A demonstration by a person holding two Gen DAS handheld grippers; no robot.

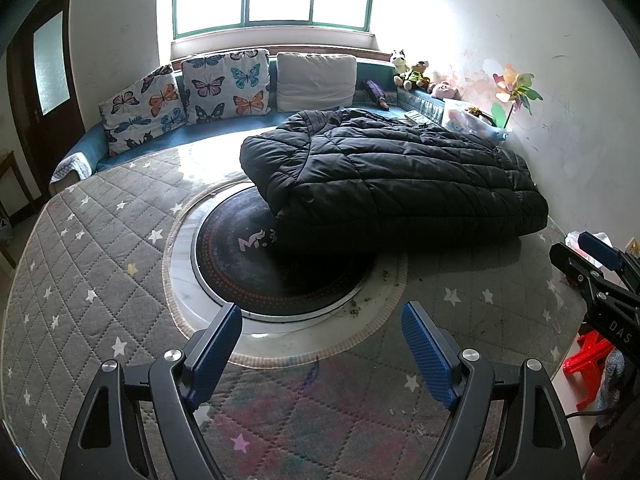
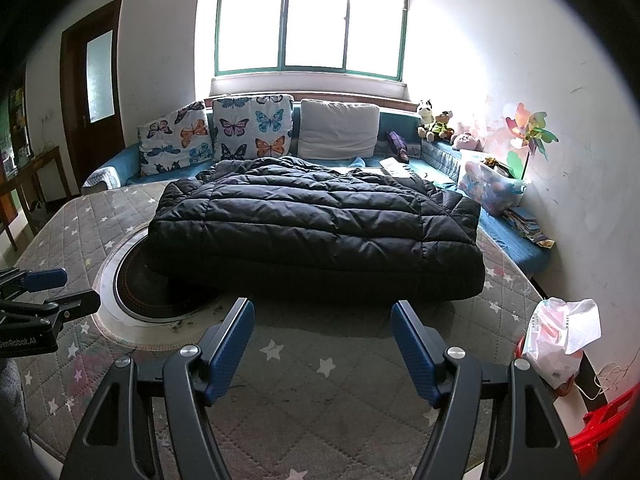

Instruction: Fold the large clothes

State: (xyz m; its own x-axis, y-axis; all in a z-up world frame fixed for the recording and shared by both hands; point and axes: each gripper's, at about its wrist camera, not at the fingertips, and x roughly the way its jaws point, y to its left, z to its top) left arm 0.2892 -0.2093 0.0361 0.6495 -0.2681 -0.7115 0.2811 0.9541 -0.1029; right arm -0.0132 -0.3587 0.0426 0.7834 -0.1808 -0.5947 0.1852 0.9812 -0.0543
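Observation:
A black quilted puffer jacket (image 1: 400,176) lies folded into a thick block on the far half of the round table, partly over the dark glass turntable (image 1: 248,268). The right wrist view shows the same jacket (image 2: 320,220) straight ahead. My left gripper (image 1: 322,316) hovers open above the near side of the table, short of the jacket, with nothing between its blue pads. My right gripper (image 2: 322,312) is open too, a little before the jacket's near edge. Each gripper appears at the edge of the other's view: the right gripper (image 1: 588,256) and the left gripper (image 2: 60,292).
A grey star-print quilted cover (image 1: 88,264) spreads over the table. Behind it runs a blue sofa (image 2: 120,164) with butterfly cushions (image 1: 228,84), stuffed toys (image 1: 412,72) and a toy box (image 2: 488,188). A white plastic bag (image 2: 560,336) and red stool (image 1: 588,364) sit at right.

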